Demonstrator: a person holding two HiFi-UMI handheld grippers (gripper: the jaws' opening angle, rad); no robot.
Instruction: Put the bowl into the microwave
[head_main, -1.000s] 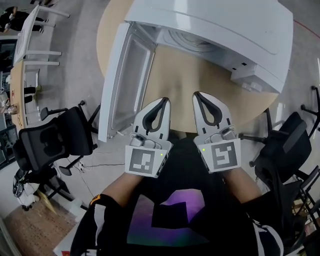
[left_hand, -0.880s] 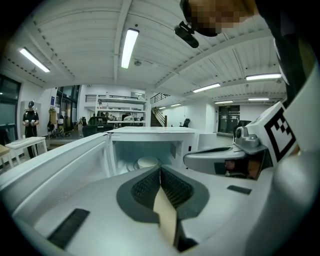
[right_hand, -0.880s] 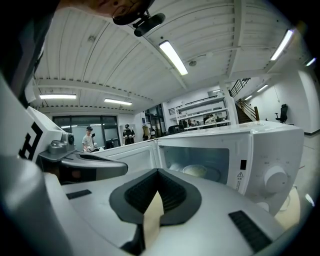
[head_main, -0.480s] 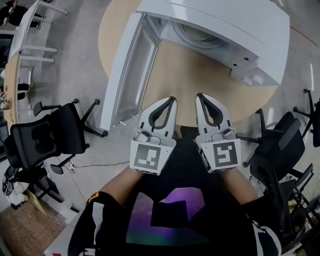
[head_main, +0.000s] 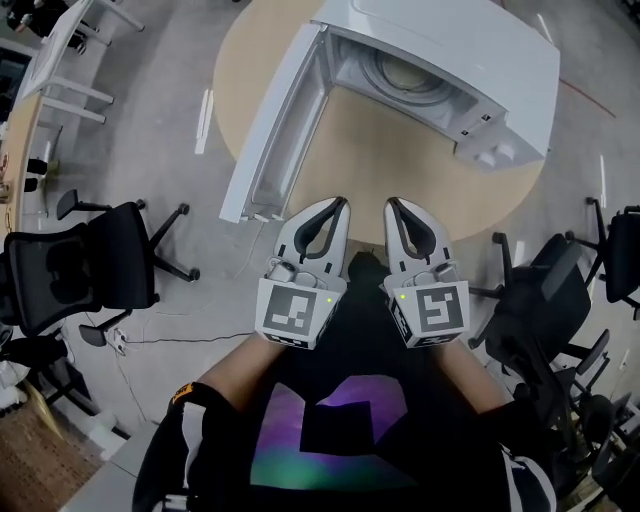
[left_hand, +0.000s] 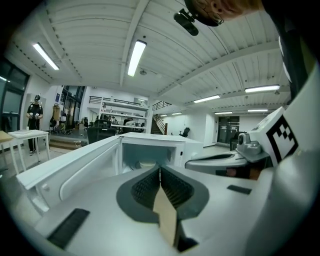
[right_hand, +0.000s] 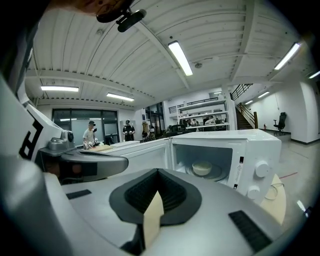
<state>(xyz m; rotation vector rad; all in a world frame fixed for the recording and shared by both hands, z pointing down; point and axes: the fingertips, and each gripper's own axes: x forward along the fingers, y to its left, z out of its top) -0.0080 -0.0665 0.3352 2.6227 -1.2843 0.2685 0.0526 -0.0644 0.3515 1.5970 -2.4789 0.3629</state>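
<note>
A white microwave (head_main: 440, 70) stands on a round wooden table (head_main: 390, 160), its door (head_main: 275, 130) swung wide open to the left. A pale bowl (head_main: 405, 72) sits inside on the turntable; the right gripper view also shows this bowl (right_hand: 202, 168) in the cavity, and the left gripper view shows the bowl (left_hand: 146, 163) partly hidden. My left gripper (head_main: 341, 202) and right gripper (head_main: 391, 202) hang side by side at the table's near edge, well short of the microwave. Both are shut with nothing between the fingers.
Black office chairs stand on the floor at the left (head_main: 70, 270) and at the right (head_main: 545, 300). White desks (head_main: 70, 60) fill the far left. People (right_hand: 90, 134) stand far off in the right gripper view.
The microwave and table have drawn away toward the top of the head view. Both grippers have pulled back from over the table to its near edge, still shut.
</note>
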